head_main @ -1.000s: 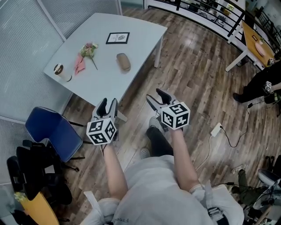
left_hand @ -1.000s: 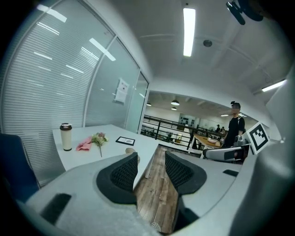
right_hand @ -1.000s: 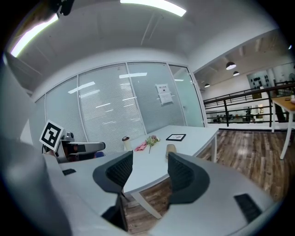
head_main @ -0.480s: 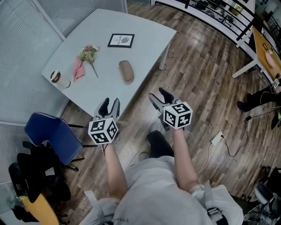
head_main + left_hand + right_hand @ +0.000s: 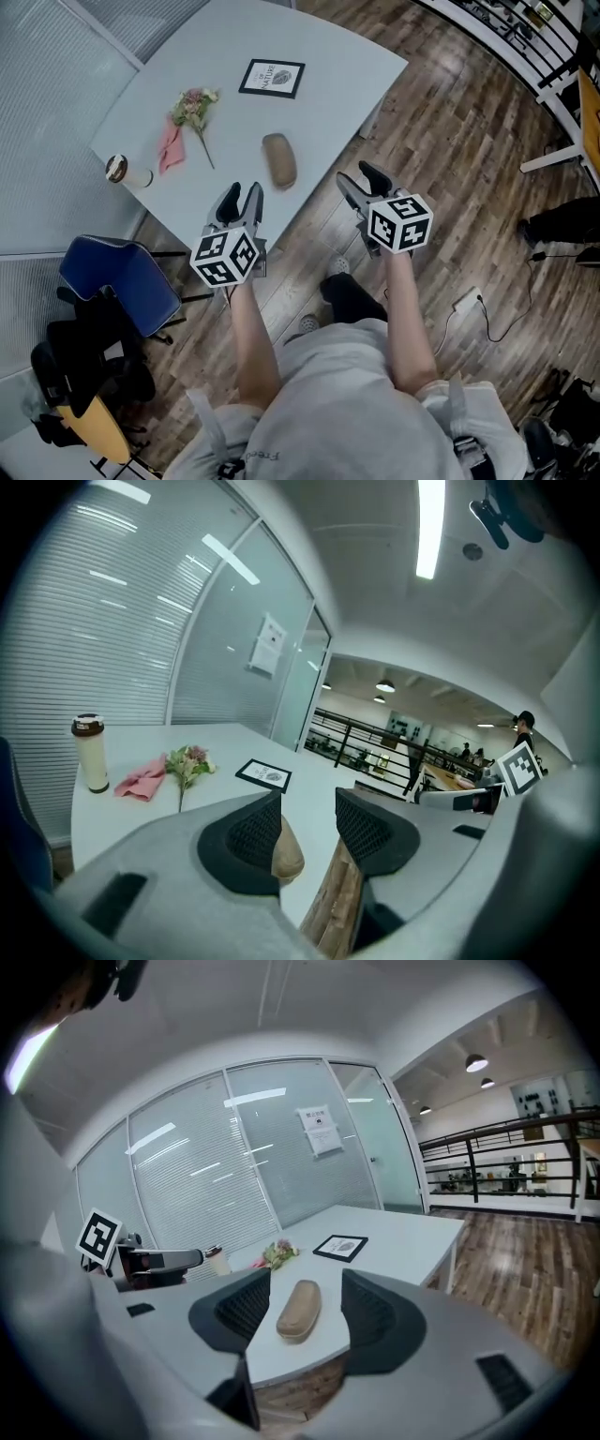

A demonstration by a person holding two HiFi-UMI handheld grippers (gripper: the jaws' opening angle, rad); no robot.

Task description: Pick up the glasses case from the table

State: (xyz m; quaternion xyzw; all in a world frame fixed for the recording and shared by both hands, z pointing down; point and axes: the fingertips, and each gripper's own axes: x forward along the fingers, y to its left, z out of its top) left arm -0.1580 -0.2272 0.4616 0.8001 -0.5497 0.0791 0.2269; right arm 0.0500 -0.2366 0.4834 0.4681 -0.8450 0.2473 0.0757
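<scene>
Both left gripper and right gripper gape half-open, empty; if I approach crooked, I could shove the glasses case off the table.

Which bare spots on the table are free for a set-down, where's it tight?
Widest bare patch: the right end of the table, bordered by the framed print, the glasses case and the right edge. A strip along the near edge between the cup and the case is also free. Crowded: left side, where cup, pink napkin and flowers cluster.
</scene>
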